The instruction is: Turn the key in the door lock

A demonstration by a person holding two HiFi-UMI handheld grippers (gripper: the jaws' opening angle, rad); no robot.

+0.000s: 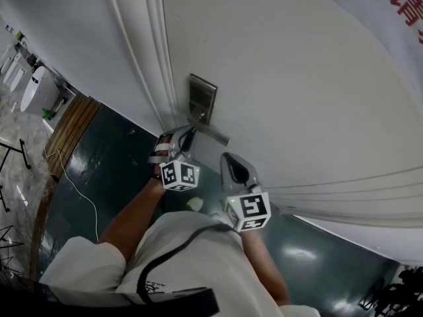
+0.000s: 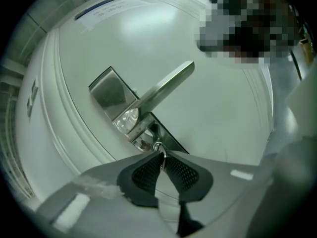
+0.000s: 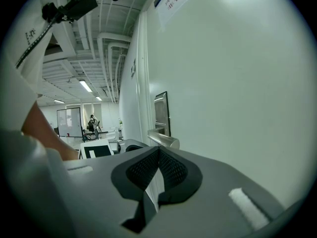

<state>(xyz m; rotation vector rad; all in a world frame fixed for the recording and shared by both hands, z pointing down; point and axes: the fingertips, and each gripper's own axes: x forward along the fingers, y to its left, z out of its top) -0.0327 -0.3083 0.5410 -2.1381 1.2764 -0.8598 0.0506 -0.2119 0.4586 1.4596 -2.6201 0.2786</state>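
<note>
A steel lock plate with a lever handle sits on the pale door. In the left gripper view, the handle juts out from the plate. The lock cylinder lies just below the handle. My left gripper is shut on the key, a thin metal edge pinched between the black pads, and the key's small ring shows at the tips. The left gripper is up against the lock. My right gripper is shut and holds nothing. That gripper hangs just right of the left one, short of the door.
The door frame's moulding runs left of the lock. Below are a dark glossy floor, a wooden strip and a thin cable. A printed notice is stuck high on the door. An open office shows far off in the right gripper view.
</note>
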